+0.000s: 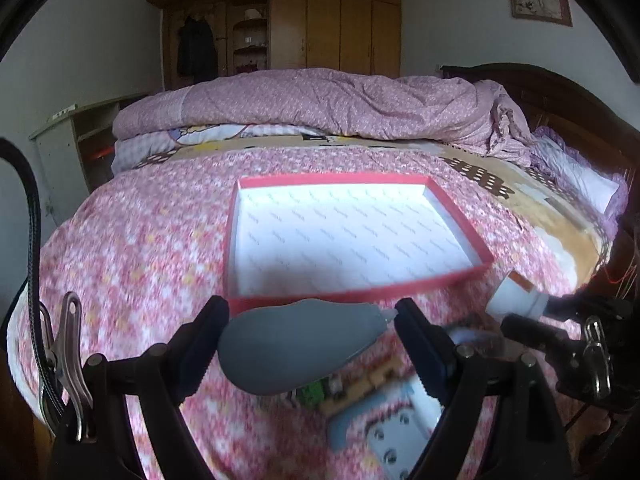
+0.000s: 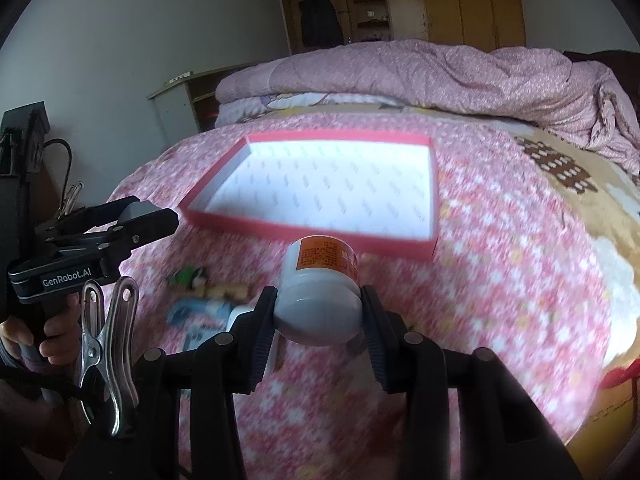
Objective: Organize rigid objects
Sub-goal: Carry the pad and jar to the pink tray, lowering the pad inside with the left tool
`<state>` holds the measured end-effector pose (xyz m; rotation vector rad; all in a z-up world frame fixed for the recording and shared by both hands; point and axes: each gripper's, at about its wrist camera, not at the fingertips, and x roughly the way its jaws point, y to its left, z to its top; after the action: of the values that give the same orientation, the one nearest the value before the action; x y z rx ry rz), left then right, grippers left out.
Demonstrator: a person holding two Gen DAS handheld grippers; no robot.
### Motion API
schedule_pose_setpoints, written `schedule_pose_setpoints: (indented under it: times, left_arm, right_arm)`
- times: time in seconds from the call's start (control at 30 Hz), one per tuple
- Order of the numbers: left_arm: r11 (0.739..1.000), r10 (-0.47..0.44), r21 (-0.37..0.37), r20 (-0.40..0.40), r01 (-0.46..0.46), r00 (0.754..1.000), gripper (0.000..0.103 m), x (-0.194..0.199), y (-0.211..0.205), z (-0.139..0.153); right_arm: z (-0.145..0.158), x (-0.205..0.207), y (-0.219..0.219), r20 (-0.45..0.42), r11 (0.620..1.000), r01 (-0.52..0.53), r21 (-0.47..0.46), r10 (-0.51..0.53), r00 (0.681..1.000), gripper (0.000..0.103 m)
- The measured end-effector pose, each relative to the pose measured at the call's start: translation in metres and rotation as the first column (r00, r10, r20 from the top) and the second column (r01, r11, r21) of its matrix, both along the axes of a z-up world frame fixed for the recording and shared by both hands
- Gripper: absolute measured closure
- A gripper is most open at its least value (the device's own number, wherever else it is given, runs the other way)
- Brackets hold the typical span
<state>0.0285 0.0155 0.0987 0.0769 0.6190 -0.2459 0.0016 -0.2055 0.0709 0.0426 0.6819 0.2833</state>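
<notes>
In the left wrist view, a grey rubber air-blower bulb (image 1: 288, 350) is pinched by the left gripper (image 1: 312, 344) at lower centre, both pads pressed on it, nozzle pointing right. It is held above the bed (image 1: 132, 248), which is covered w/ a pink floral sheet. A shallow red-rimmed box (image 1: 460, 216) w/ white printed lining is seen at centre frame, lying open on the sheet; nothing is seen inside it. At right edge the right gripper is seen from the side, w/ a white jar (image 1: 516, 296) in it.

In the right wrist view, that white jar (image 2: 320, 296), orange-labelled, is clamped at its lid end by the right gripper (image 2: 318, 320), lower centre, held clear of the sheet and just in front of the box's (image 2: 312, 228) near rim. At left the left gripper's (image 2: 140, 220) body is visible, gripped by a hand (image 2: 56, 340). Several small items (image 2: 208, 296) are left on the sheet at lower left, too blurred to be identified. A folded pink quilt (image 2: 440, 76) is piled across the top.
</notes>
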Motion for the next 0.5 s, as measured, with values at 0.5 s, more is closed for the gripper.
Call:
schedule_pose_setpoints:
  times: [0.5]
  left_arm:
    - [0.997,0.064,0.043,-0.051,-0.062,0.997,0.015,0.089,-0.012,-0.023]
  right_arm:
    - [-0.002,0.072,-0.018,-0.020,0.996,0.080,-0.042,-0.081,0.996,0.061]
